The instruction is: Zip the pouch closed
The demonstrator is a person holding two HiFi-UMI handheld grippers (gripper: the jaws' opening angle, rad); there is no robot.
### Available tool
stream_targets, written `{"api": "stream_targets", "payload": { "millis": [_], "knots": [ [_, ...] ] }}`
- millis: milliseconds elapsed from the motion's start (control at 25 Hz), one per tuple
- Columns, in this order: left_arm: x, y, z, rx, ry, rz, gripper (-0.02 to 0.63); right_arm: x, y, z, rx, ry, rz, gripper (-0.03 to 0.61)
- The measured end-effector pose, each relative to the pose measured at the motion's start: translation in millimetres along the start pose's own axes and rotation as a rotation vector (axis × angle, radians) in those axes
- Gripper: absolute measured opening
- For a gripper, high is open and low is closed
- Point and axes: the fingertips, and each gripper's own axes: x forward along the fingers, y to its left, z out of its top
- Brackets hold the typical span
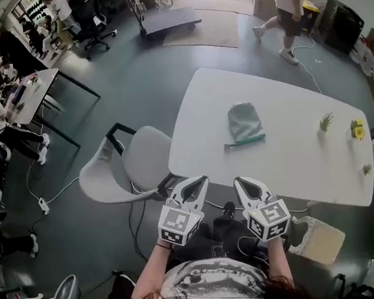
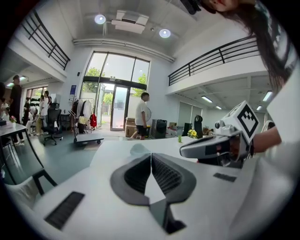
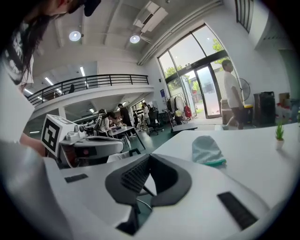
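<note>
Gripper tally: my left gripper (image 1: 202, 179) has its jaws pressed together with nothing held; my right gripper (image 1: 238, 181) is likewise closed and empty. Both hang short of the near edge of the desk (image 1: 286, 163). Pouch (image 1: 244, 121): flat on the desk, ahead and slightly right, well apart from both, right gripper nearer. Its body runs away from me, rounded end far. The teal zip edge (image 1: 245, 141) faces me and lies crosswise.

The pouch (image 1: 244, 122) lies too small to tell its zip's state; likewise the yellow thing (image 1: 357, 128) to its right.
</note>
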Motion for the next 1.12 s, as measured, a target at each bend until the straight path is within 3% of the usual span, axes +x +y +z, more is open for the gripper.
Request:
{"api": "stream_targets", "payload": {
  "millis": [360,640,1120],
  "knots": [
    [-41,-36,4,0.058,-0.023,-0.096,0.012,-34,48,4,-0.046,-0.062,-0.029,-0.006],
    [-58,-44,-4,0.063,0.000,-0.100,0.012,-43,67,9,-0.093,-0.101,-0.045,-0.008],
    [-61,-48,6,0.069,-0.032,-0.131,0.012,-43,69,13,-0.126,-0.104,-0.061,-0.008]
  ]
}}
